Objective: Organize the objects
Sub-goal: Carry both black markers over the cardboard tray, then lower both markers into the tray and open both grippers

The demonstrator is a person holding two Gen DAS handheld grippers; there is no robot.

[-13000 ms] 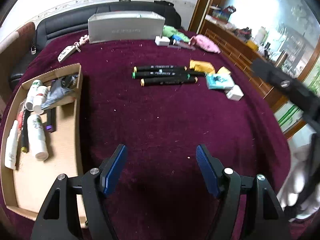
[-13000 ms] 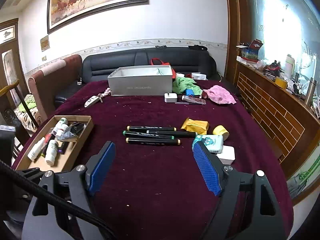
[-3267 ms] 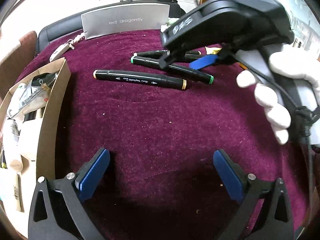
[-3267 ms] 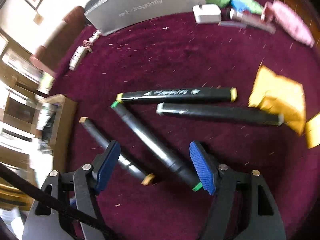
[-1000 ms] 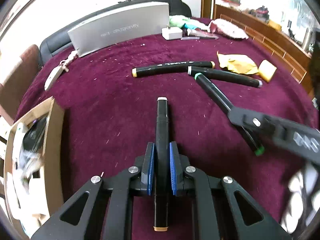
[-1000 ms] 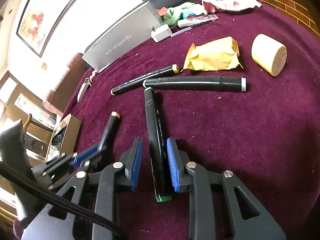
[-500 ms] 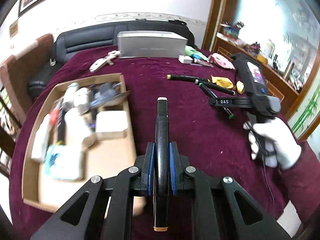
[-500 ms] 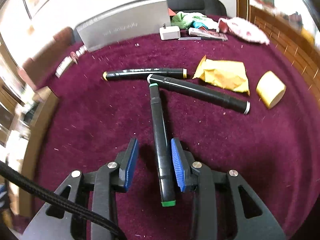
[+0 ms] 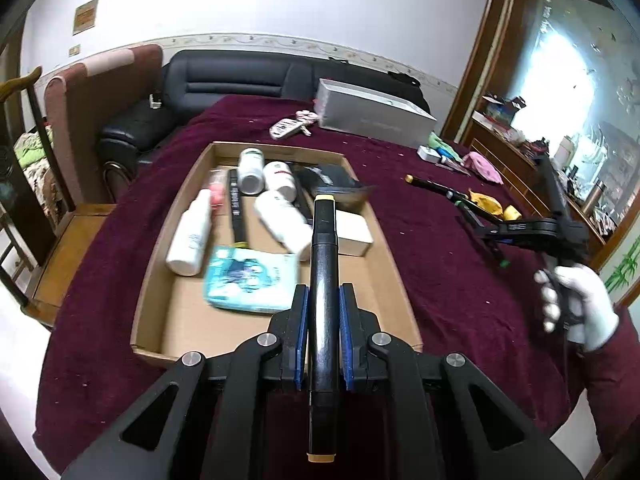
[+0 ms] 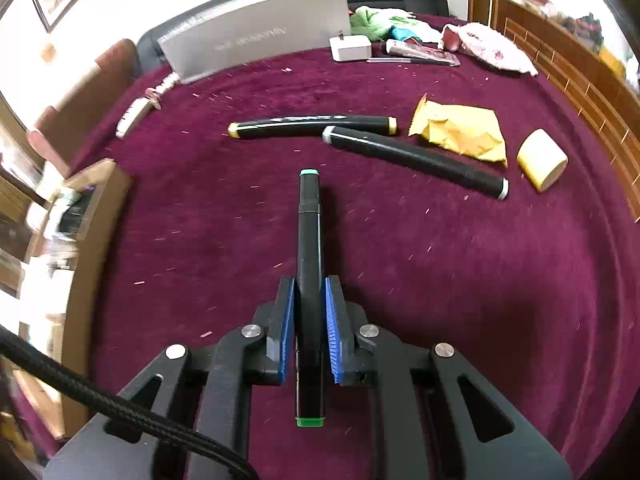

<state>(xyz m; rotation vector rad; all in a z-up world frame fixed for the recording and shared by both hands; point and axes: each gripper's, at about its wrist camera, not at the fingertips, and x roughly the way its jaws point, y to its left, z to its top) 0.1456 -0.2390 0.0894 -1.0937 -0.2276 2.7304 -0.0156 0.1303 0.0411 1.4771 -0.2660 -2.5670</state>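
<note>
While your left gripper (image 9: 323, 316) held one marker (image 9: 324, 264) mid-barrel over the tray's (image 9: 182, 322) near edge, your right gripper (image 10: 310, 320) clamped another marker (image 10: 309, 248) above the desk (image 10: 440, 260); both looked light, rigid, slick.

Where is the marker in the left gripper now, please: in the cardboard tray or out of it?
Out: the left gripper holds the marker above the cardboard tray.

A black marker (image 9: 324, 280) has tan caps; another black marker (image 10: 309, 264) has green ends. The tablecloth (image 10: 440, 260) is plain maroon, the tray (image 9: 384, 248) cardboard brown, the box (image 10: 256, 36) silver, the wrapper (image 10: 460, 128) yellow.
</note>
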